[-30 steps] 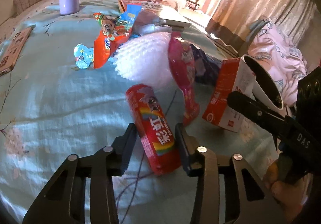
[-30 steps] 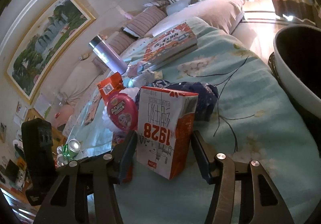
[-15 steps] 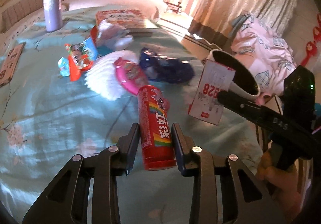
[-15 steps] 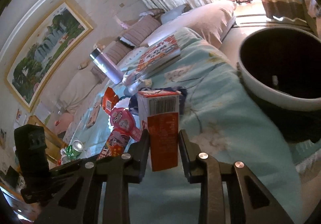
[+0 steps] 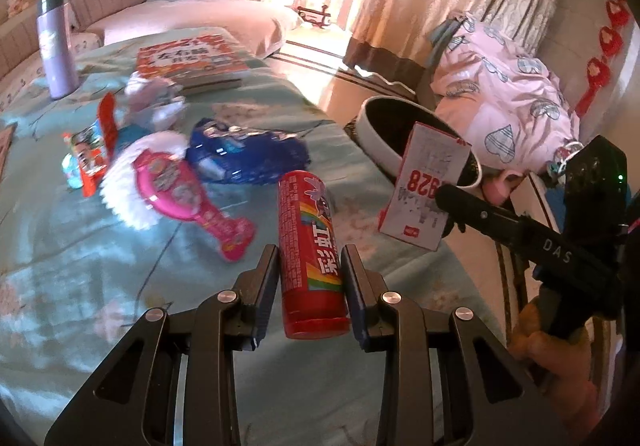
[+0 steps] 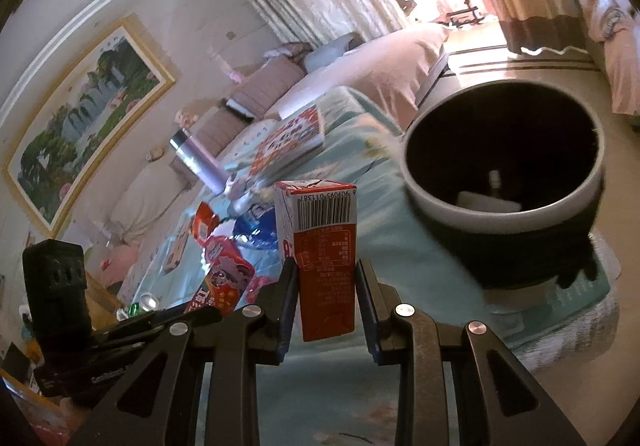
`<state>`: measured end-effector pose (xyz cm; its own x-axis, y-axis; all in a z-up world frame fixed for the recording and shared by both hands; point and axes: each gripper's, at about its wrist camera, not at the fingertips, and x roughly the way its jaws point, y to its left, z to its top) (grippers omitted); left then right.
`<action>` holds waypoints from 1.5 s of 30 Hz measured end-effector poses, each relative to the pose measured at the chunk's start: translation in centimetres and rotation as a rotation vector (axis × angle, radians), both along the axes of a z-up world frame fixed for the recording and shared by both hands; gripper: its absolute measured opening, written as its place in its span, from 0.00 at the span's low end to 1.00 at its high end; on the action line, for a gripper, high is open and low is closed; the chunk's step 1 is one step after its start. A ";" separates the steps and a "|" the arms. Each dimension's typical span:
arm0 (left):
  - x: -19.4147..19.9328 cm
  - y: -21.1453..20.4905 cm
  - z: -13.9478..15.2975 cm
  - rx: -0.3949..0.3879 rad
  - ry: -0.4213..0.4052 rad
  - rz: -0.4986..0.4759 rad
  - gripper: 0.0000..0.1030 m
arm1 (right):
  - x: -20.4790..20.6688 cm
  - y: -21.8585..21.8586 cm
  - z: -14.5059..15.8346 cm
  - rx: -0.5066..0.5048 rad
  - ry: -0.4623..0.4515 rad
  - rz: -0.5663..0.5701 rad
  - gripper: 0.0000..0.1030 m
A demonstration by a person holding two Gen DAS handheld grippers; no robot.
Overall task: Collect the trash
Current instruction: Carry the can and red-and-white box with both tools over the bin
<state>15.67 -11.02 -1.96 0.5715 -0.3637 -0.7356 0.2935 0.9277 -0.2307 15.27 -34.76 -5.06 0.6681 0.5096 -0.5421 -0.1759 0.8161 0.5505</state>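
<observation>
Red candy tube [image 5: 311,254] sits squarely between the fingers of the left gripper [image 5: 310,278], clamped on both sides, lifted clear of the teal bedspread [image 5: 80,266], its far end tipped up and away. Over on the right, the red-and-white carton [image 6: 322,258] is pinched in the right gripper [image 6: 326,298], upright, barcode panel at the top, pads pressed flat on its two sides. From the left wrist view that same carton [image 5: 426,186] hangs in the air just in front of the trash bin [image 5: 374,134], its upper corner overlapping the bin's dark mouth. From the right wrist view the bin [image 6: 504,206] is to the right of and beyond the carton, grey rim, black inside, a small pale scrap lying at the bottom.

Out on the bedspread, left of the tube: a pink fish-shaped packet [image 5: 188,198] lying on a white pleated paper [image 5: 120,182], and beyond it a crumpled blue wrapper [image 5: 248,158]. Farther left, an orange snack packet [image 5: 100,142], partly blurred. At the far side a picture book [image 5: 188,60] lies flat, and a lilac flask [image 5: 56,46] stands upright at the far left. A pink quilt [image 5: 504,94] is heaped beyond the bin on the right. Nothing stands between the carton and the bin's opening.
</observation>
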 end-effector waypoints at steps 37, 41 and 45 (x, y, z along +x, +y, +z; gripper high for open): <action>8.2 -13.2 1.7 0.038 -0.029 -0.166 0.29 | 3.4 -10.1 0.5 -0.096 -0.010 -0.205 0.28; 9.3 -14.7 1.7 0.049 -0.024 -0.176 0.29 | 4.5 -10.7 0.5 -0.116 0.000 -0.213 0.28; 10.1 -15.7 1.6 0.062 -0.021 -0.185 0.29 | 5.3 -11.3 0.6 -0.130 0.002 -0.219 0.28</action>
<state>25.78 -26.76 -0.38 0.5148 -0.4182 -0.7484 0.4643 0.8698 -0.1667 20.59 -46.06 -4.49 0.7535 0.2789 -0.5954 0.0140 0.8986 0.4386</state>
